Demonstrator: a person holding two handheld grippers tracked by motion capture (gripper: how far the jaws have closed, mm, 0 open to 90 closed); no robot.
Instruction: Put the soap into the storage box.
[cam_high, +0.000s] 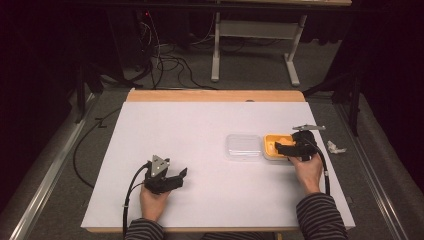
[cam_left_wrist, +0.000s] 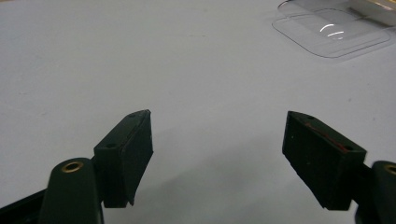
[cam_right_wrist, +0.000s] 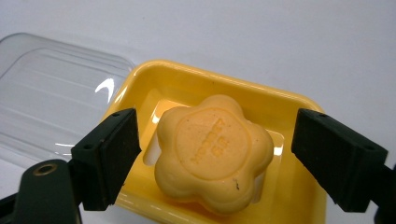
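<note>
Tabletop: white sheet over a wooden board, occupying the centre of the high view, with grey floor around it.

Soap dish: yellow, rectangular with rounded corners, at right of centre on the tabletop in the high view. In the right gripper view it sits at the middle of the frame, its rim running from left of centre to the lower right.

Soap: orange-yellow, flower-shaped, stamped lettering on its top face too small to read. It lies inside the soap dish, between the two jaws of the right gripper but apart from both.

Lid: clear plastic, ribbed, flat on the tabletop just beside the left edge of the soap dish. Seen at upper left of the right gripper view and at upper right of the left gripper view.

Right gripper: black, held in the right hand at the right side of the high view, reaching over the soap dish. In its own view the jaws stand spread wide, one to each side of the soap, gripping nothing.

Left gripper: black, grey three-cornered plate on top, held in the left hand at lower left of centre in the high view, well apart from the soap dish. In its own view the jaws are spread wide over bare tabletop.

Scrap: small, white, crumpled, on the floor just past the right edge of the tabletop.

Sleeves: striped, at the bottom edge of the high view.
</note>
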